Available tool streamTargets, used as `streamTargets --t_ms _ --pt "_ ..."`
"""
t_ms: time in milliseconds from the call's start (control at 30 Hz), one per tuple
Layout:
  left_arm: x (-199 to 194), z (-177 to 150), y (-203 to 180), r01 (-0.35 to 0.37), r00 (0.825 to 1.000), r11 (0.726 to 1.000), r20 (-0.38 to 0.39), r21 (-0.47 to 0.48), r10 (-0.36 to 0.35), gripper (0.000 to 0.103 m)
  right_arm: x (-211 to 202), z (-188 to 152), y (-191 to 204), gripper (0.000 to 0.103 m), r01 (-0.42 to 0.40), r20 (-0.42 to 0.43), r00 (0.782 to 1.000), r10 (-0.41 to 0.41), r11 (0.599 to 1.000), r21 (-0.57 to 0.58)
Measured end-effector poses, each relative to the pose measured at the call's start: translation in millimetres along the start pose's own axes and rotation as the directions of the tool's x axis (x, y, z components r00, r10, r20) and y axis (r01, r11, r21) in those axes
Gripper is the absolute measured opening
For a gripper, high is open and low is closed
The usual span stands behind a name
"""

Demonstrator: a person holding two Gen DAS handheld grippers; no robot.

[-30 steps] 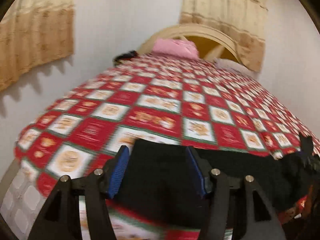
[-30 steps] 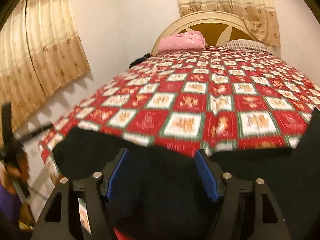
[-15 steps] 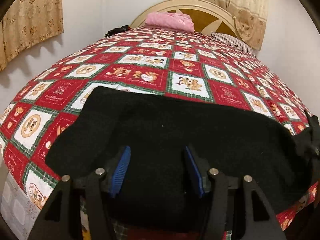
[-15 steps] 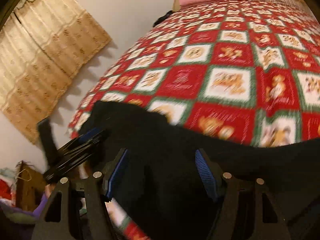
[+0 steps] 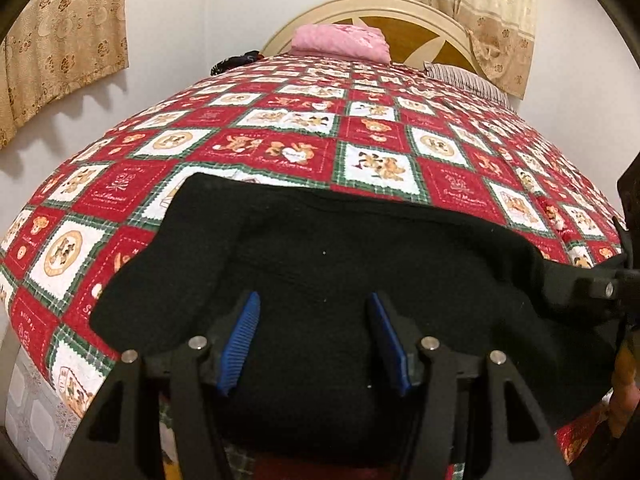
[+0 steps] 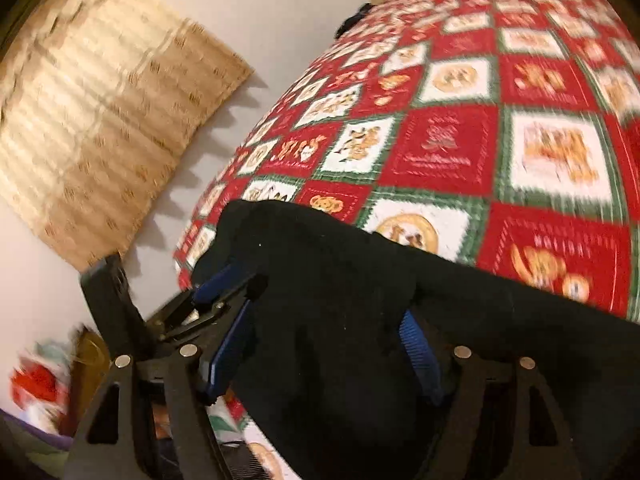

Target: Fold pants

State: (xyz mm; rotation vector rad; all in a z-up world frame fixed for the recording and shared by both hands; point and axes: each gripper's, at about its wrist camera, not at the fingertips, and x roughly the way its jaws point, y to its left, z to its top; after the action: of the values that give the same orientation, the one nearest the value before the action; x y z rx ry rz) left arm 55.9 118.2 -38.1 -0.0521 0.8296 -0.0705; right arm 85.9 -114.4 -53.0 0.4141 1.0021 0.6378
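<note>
Bed [image 5: 452, 184]: fills both views, covered by a quilt of red and white squares edged in green; a cream headboard [image 5: 404, 8] rises at the far end.
Curtains [image 5: 60, 44]: beige patterned panels hang on the wall to the left of the bed and behind the headboard.
Pants [image 5: 360, 264]: black, spread flat across the near end of the bed, their nearest part draped over the bed's edge toward both cameras.
Pink bundle [image 5: 340, 40]: folded cloth lying at the head of the bed, just in front of the headboard.
Striped pillow [image 5: 468, 80]: to the right of the pink bundle, against the headboard.
Left claw [image 5: 316, 344]: jaws roughly half apart over the near edge of the pants; black cloth lies between the blue pads [image 5: 240, 344], but whether they pinch it cannot be told.
Right claw [image 6: 324, 356]: jaws have just been opening and stand wide, with pants cloth between the pads, which appear clear of it; the view is blurred, and the left claw shows at its lower left.
</note>
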Motion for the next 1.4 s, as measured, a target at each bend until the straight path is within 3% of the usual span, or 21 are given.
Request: streamTargets --t_ms 100,167,233,333,433,467,567,700,833,900,1000,1100,1133,1167,1200,1233,1300,1367,1400 --pt "-0.6 -1.5 -1.1 -0.001 1.0 1.0 0.008 0.005 0.001 0.061 -4.9 3.6 8.5 0.076 0.129 0.051 0.991 -0.126 0.99 -0.063" --pt "-1.1 -2.1 -0.7 0.001 1.0 1.0 0.012 0.003 -0.001 0.062 -9.2 9.4 2.2 0.076 0.157 0.09 0.984 -0.153 0.987 -0.036" --pt "-1.3 -2.2 -0.2 0.005 1.0 1.0 0.012 0.003 -0.005 0.062 -5.5 13.6 -7.3 0.076 0.106 0.065 0.992 -0.106 0.994 0.005" --pt "-1.4 -1.5 -0.2 0.008 1.0 1.0 0.008 0.003 -0.008 0.062 1.5 9.8 -3.4 0.076 0.107 0.037 0.994 -0.106 0.994 -0.013" --pt "-1.5 -1.4 0.2 0.013 1.0 1.0 0.007 0.0 -0.013 0.062 2.8 2.7 6.1 0.076 -0.041 -0.032 0.999 0.04 0.999 -0.008" --pt "-1.6 -1.3 -0.1 0.014 1.0 1.0 0.007 0.0 -0.014 0.062 2.1 0.3 8.6 0.076 -0.057 -0.039 0.998 0.056 0.998 -0.013" --pt "-1.6 -1.3 -0.1 0.012 1.0 1.0 0.009 0.002 -0.012 0.064 8.3 2.0 12.7 0.076 -0.031 -0.04 0.999 0.029 0.998 -0.057" --pt "-1.7 -2.1 -2.4 0.001 1.0 1.0 0.015 0.014 -0.001 0.064 34.5 19.4 -0.7 0.076 -0.086 -0.02 0.996 0.087 0.995 0.043" --pt "-1.9 -2.2 -0.6 0.01 1.0 1.0 0.014 0.013 -0.01 0.064 43.2 43.4 -7.7 0.076 -0.101 0.052 0.994 0.096 0.989 0.104" --pt "-1.7 -2.3 -0.4 0.015 1.0 1.0 0.011 0.018 -0.015 0.064 37.6 53.3 -19.1 0.076 -0.144 0.065 0.989 0.136 0.978 0.152" --pt "-1.1 -3.6 -1.9 0.015 1.0 0.999 0.012 0.029 -0.015 0.064 27.7 64.2 -51.0 0.066 -0.241 0.062 0.971 0.233 0.932 0.272" --pt "-0.9 -3.8 -1.4 0.02 1.0 0.999 0.013 0.028 -0.02 0.065 21.1 68.1 -90.6 0.056 -0.334 0.04 0.935 0.351 0.842 0.424" --pt "-0.8 -3.9 -1.1 0.019 1.0 0.999 0.014 0.028 -0.019 0.065 14.7 67.4 -102.2 0.056 -0.328 0.042 0.936 0.35 0.821 0.468" --pt "-1.0 -3.8 -1.0 0.023 1.0 0.999 0.015 0.03 -0.024 0.065 -8.4 67.9 -111.9 0.056 -0.201 0.082 0.979 0.184 0.859 0.471" --pt "-1.3 -3.9 -1.3 0.024 1.0 0.999 0.018 0.032 -0.025 0.065 -31.7 70.2 -116.0 0.056 -0.066 0.12 0.993 0.012 0.889 0.454" --pt "-1.5 -3.8 -1.1 0.024 1.0 0.999 0.018 0.033 -0.025 0.065 -67.7 72.2 -121.8 0.056 0.09 0.189 0.963 -0.194 0.888 0.451" --pt "-1.6 -3.9 -1.2 0.023 1.0 0.999 0.017 0.031 -0.023 0.065 -110.4 70.0 -128.9 0.056 0.222 0.244 0.894 -0.377 0.843 0.49" --pt "-1.5 -3.5 -0.3 0.023 1.0 0.999 0.014 0.025 -0.024 0.065 -151.0 67.3 -131.6 0.056 0.396 0.234 0.783 -0.577 0.751 0.528" --pt "-1.4 -3.8 -0.4 0.023 1.0 0.999 0.014 0.024 -0.023 0.065 -170.5 66.4 -131.0 0.056 0.517 0.213 0.678 -0.704 0.662 0.542"
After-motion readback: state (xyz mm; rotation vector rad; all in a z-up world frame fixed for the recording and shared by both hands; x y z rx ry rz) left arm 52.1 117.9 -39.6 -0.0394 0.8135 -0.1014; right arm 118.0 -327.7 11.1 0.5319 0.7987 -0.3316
